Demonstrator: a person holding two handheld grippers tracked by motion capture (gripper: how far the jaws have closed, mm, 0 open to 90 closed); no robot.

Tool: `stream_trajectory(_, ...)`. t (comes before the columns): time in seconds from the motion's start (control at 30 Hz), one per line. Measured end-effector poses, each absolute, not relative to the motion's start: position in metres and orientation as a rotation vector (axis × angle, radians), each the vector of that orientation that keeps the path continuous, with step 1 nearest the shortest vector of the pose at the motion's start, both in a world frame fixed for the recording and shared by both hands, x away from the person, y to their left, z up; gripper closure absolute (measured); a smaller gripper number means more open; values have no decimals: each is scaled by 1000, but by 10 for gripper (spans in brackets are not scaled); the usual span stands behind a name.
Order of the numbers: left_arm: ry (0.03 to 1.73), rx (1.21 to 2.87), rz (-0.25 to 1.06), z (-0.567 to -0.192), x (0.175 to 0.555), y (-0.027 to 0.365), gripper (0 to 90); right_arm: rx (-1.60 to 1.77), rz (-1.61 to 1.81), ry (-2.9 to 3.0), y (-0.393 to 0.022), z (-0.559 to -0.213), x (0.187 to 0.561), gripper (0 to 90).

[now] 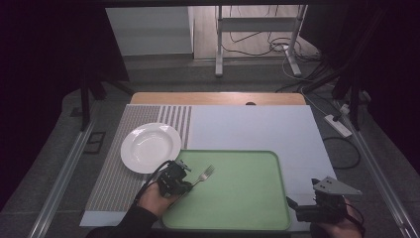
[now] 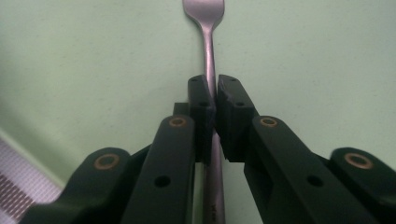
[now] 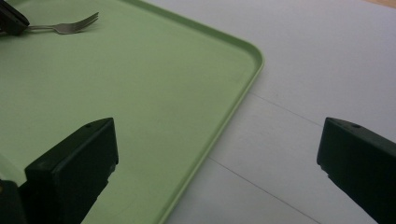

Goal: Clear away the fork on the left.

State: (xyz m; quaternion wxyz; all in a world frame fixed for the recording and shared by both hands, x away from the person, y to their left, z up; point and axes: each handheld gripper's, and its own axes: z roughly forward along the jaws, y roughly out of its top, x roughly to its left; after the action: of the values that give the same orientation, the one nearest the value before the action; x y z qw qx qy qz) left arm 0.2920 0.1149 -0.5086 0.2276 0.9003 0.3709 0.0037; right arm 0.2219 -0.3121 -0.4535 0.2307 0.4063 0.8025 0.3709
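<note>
High view: green tray (image 1: pixel 247 208) sits at the near middle of the white table mat (image 1: pixel 257 129). White plate (image 1: pixel 150 147) is off the tray's far-left corner, about 10 o'clock from it, resting half on the striped placemat (image 1: pixel 114 178). Left gripper (image 1: pixel 184 182) comes in over the tray's left edge, hand behind it at 7 o'clock. Fork (image 1: pixel 204 175) sticks out from its jaws toward 1 o'clock, tines ahead, over the tray's left part. Right gripper (image 1: pixel 291 202) rests at the tray's near-right corner, grey three-cornered plate on top, well apart from the fork.

Left gripper view: left gripper (image 2: pixel 215 95) has its jaws pressed together on the fork (image 2: pixel 208 44) handle, pinching it mid-shaft. Handle runs straight to 12 o'clock between the pads; the base of the fork's head is cut off at the top edge. Green tray (image 2: pixel 93 70) surface all around; a bit of striped placemat (image 2: pixel 16 193) at 8 o'clock. Can't tell if the fork touches the tray.

Right gripper view: right gripper (image 3: pixel 217 149) jaws spread wide, nothing between them. Left jaw is over the green tray (image 3: pixel 140 93), right jaw over the white table mat (image 3: pixel 317 60); the tray's rounded corner lies at 12 o'clock between them. Fork (image 3: pixel 70 25) at 10 o'clock, far off, tines pointing to 3 o'clock, handle end in the left gripper's black jaw tip at the frame's left edge.
</note>
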Motion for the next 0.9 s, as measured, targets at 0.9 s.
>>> stream_trajectory(0.9,1036,2454,13,-512,315,122,897,1122,1031,2206,-313,-454,222,0)
